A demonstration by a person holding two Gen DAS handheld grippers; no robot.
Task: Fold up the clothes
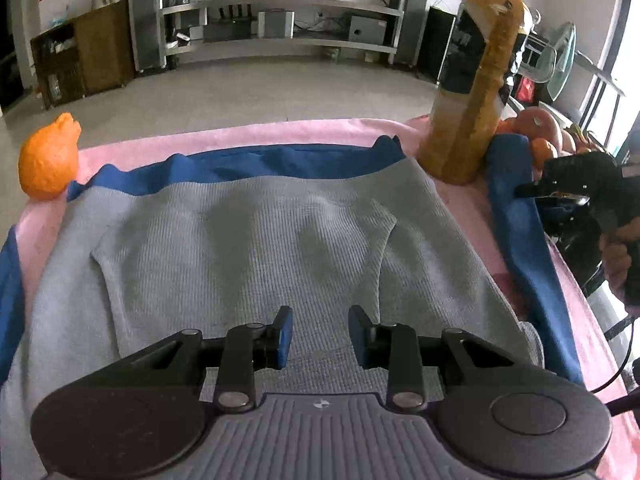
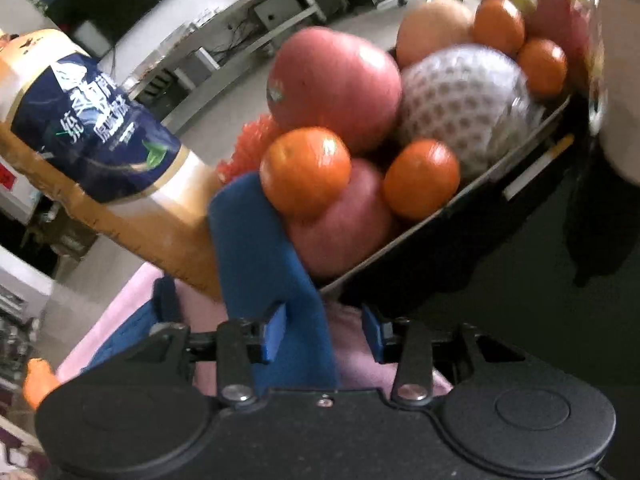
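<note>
- The right gripper [image 2: 320,334] is hovering over the blue sleeve [image 2: 276,264] with its jaws spread apart; the sleeve is running up between the two blue pads, touching or nearly touching the left pad [image 2: 274,334], and nothing is being squeezed.
- The left gripper [image 1: 320,336] is sitting low over the grey sweater [image 1: 256,248], jaws parted and empty, the pads just above or resting on the knit near its nearer edge.
- The sweater is lying flat on the pink cloth [image 1: 248,132], its blue hem band along the far side, one blue sleeve stretching along the right edge of the cloth.
- That sleeve's far end is lying against the fruit tray [image 2: 480,196] and just beside the juice bottle [image 2: 132,184], with a loose orange [image 1: 48,160] at the far left corner.
- To do the sleeve fold well, the right jaws are probably needing to close on the fabric only, well clear of the tray.
- The sleeve is best being lifted gently and carried inward over the grey body, since dragging it is risking tipping the bottle.
</note>
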